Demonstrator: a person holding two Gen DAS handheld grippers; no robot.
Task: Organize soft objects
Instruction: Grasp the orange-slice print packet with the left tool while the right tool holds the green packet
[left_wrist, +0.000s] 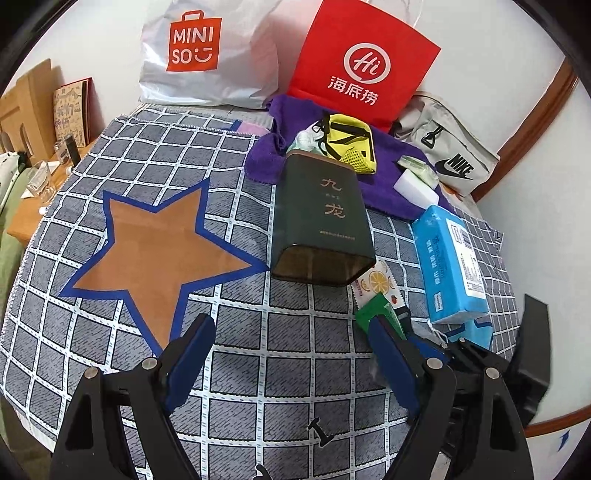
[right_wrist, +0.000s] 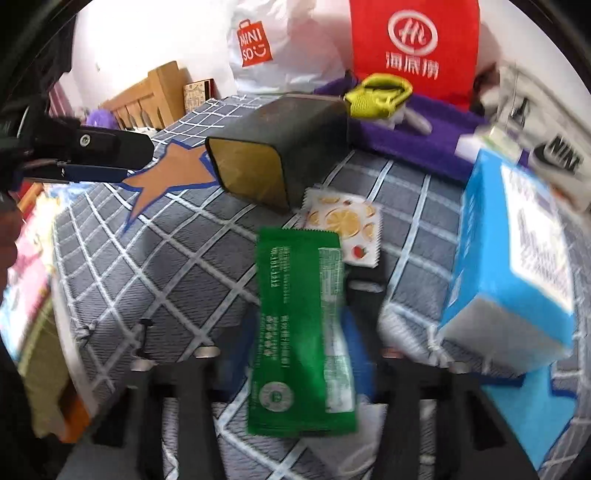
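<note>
**A:** How are the two tools posed?

**B:** The left gripper (left_wrist: 291, 354) tilts down over the checked cloth (left_wrist: 258, 369), its blue-padded fingers (left_wrist: 192, 347) spread wide apart with only bare cloth between them. The right gripper (right_wrist: 295, 354) also slants downward. A green sachet (right_wrist: 303, 332) lies lengthwise in the gap between its jaws. That view is smeared by motion, so I cannot tell whether the pads press on the sachet.

**A:** Where do the soft things lie?

**B:** A lemon-print sachet (right_wrist: 343, 221) sits just beyond the green one, touching the open mouth of a dark tin (left_wrist: 321, 221) lying on its side. To the right lies a blue tissue pack (left_wrist: 450, 258). Behind the tin, a purple towel (left_wrist: 388, 188) carries a yellow mesh pouch (left_wrist: 351, 144), a white sponge block (left_wrist: 413, 188) and a small greenish packet (left_wrist: 417, 168).

**A:** And the surroundings?

**B:** The cloth is grey with white grid lines and a brown star outlined in blue (left_wrist: 155, 251). At the back, against a white wall, stand a white Miniso bag (left_wrist: 207, 55) and a red bag (left_wrist: 362, 62), with a grey Nike pouch (left_wrist: 447, 155) at the right. At the left edge there is wooden furniture (left_wrist: 33, 107) and some glassware (left_wrist: 38, 181).
</note>
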